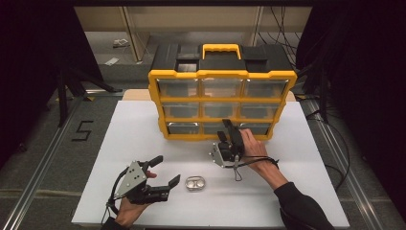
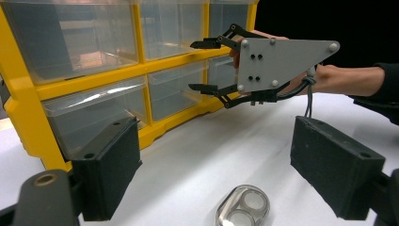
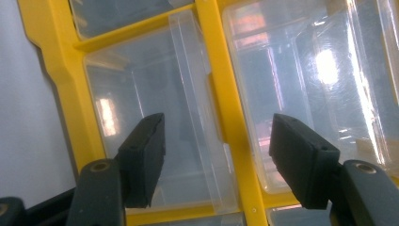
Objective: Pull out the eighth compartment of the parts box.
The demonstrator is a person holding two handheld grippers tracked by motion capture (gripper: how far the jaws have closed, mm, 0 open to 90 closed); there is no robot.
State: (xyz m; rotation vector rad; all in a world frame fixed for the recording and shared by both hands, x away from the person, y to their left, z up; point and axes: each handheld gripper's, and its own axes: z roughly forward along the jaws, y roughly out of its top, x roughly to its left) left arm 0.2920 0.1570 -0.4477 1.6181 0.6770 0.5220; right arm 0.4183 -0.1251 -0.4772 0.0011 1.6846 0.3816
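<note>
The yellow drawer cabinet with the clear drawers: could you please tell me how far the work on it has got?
Early. Done: nothing that shows; every clear plastic drawer in the yellow-framed drawer cabinet looks shut. In hand: the right gripper is at the bottom row, jaws open in front of a drawer front, not gripping it. Left: pulling a drawer open, and probably dealing with the small clear oval case lying untouched on the white table by the open left gripper.

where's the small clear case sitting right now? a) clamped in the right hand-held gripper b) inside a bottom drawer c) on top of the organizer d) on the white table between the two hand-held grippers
d: the small clear case lies on the white table, apart from the open left hand-held gripper and the right hand-held gripper at the yellow drawer organizer.
</note>
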